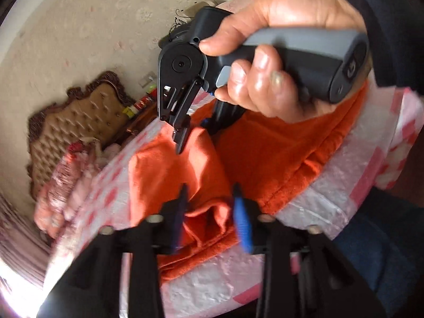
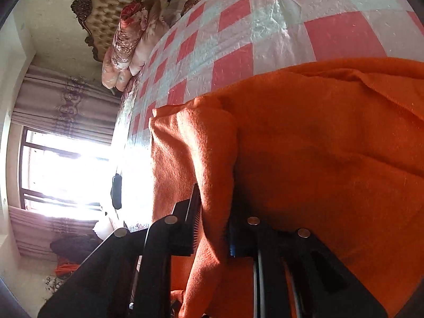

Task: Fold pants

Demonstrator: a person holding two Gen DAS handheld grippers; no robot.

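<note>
Right gripper (image 2: 214, 212) clenched on the orange pants' (image 2: 318, 159) fold, left gripper (image 1: 209, 204) released above it; thick fleece could slip, undoing the fold.

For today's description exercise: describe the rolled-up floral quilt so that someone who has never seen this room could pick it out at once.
Start at the bed with its pink-and-white checked cover, and look towards the tufted tan headboard. Just in front of the headboard lies the quilt, bundled into a roll. Its pale pink cloth printed with red flowers sets it apart from the plain orange pants spread nearer the camera.
</note>
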